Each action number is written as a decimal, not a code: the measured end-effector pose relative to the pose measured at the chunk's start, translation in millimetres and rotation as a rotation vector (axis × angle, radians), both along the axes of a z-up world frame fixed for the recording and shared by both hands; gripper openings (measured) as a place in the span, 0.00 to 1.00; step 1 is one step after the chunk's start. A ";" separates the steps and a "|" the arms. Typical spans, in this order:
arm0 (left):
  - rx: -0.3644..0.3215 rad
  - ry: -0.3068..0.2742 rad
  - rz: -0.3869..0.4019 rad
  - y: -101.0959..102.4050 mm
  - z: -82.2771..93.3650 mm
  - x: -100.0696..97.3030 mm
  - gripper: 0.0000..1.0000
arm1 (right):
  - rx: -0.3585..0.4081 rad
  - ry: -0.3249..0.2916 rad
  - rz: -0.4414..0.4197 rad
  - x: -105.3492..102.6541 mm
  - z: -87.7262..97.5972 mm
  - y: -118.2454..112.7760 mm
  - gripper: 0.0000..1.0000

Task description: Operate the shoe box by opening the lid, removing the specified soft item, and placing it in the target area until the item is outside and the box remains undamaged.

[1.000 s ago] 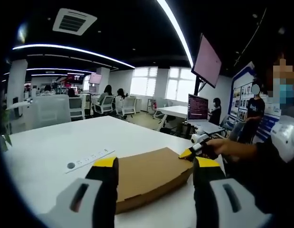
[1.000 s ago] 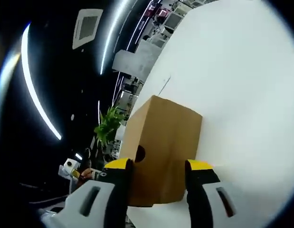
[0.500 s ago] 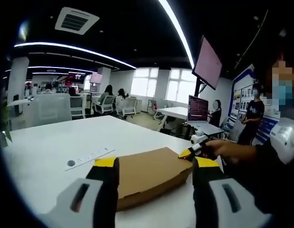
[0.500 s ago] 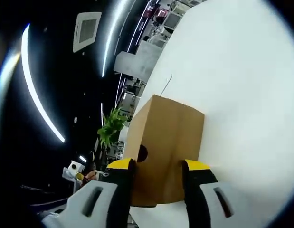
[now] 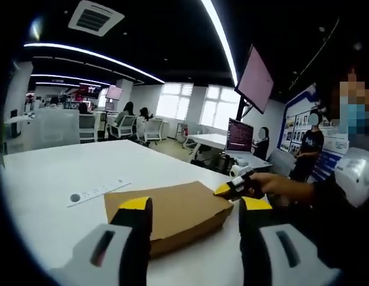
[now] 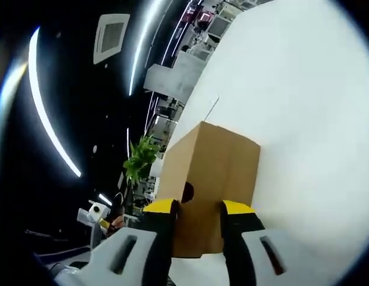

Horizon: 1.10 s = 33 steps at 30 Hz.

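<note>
A flat brown cardboard shoe box (image 5: 172,211) lies shut on the white table (image 5: 59,173). My left gripper (image 5: 195,208) hovers open just in front of the box's long side, with the lid showing between its jaws. At the box's far right corner a person's hand holds my right gripper (image 5: 230,188). In the right gripper view, which is rolled, the box's short end (image 6: 217,170) with a round hole (image 6: 187,192) stands close ahead. My right gripper (image 6: 199,208) has its jaws drawn narrow around that end; I cannot see whether they touch it.
A white power strip (image 5: 98,192) lies on the table behind the box. Desks, chairs, seated people and screens fill the office beyond. A person (image 5: 303,155) stands at the right. A green plant (image 6: 138,159) is past the table's edge.
My right gripper's jaws have drawn closer together around the box's end. The left gripper view has drifted a little; the box lies as before.
</note>
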<state>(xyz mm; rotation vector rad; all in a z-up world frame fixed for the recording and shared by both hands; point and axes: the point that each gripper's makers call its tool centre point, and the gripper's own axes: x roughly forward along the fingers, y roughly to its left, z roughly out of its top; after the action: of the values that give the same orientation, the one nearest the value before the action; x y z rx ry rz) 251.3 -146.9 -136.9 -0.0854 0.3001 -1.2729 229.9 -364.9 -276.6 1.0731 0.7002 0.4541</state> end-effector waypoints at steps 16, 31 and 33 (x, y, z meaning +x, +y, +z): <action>-0.078 0.044 -0.030 -3.1 14.9 9.3 0.53 | 0.007 -0.013 -0.006 2.0 -0.7 -2.7 0.28; -0.041 0.041 -0.009 -8.2 9.9 27.7 0.61 | -0.011 -0.003 0.014 4.7 -0.6 -4.8 0.28; 0.005 0.054 -0.009 -0.7 2.9 35.3 0.64 | -0.005 0.000 0.013 5.0 -1.1 -5.5 0.28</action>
<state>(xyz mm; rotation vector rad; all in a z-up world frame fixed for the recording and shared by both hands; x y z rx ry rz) 286.6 -147.6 -134.0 -0.1143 0.3511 -1.2798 234.9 -370.4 -277.7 1.0641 0.7084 0.4627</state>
